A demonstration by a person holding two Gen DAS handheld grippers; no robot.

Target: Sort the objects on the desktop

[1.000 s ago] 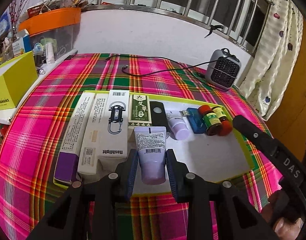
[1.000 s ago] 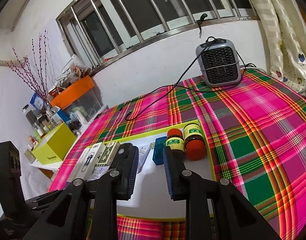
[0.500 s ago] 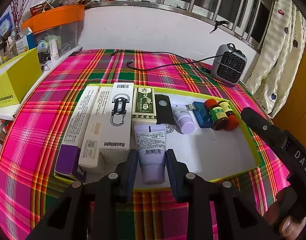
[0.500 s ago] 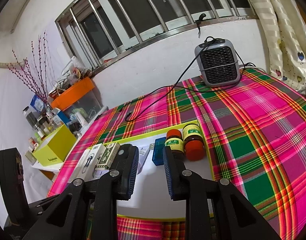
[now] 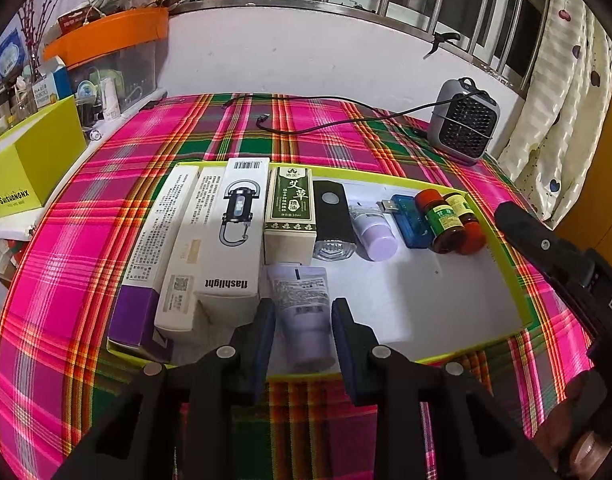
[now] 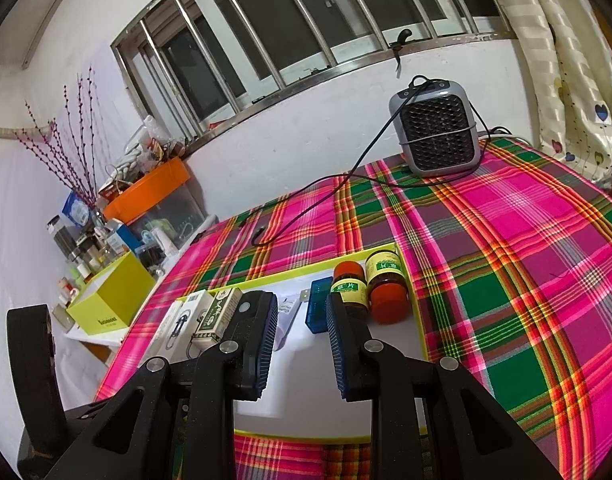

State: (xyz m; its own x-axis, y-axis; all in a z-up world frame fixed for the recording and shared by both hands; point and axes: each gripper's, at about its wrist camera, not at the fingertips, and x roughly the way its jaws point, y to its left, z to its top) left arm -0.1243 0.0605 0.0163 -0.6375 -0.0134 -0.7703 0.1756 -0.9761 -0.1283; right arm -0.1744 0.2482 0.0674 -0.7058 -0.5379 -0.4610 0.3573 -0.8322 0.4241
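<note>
1. Far left of tray (image 5: 426,300): boxes (image 5: 234,240) lined up, same places as a second ago.
2. Near middle: tube (image 5: 302,292) between left gripper (image 5: 303,306) jaws, pads pressed on both sides, cap end toward the near rim. No change in the grip over the last second; only a slight shift of view. Lifted or resting on the tray: cannot tell. Probably paused before the tube gets carried to its slot.
3. Left hand steady, gripper pitched steeply down at the tray.
4. Right: bottles (image 6: 366,292) untouched in the far right corner.
5. Right gripper (image 6: 302,304) idle above the tray's near right, jaws narrowly apart, nothing between, pitched gently down.
</note>
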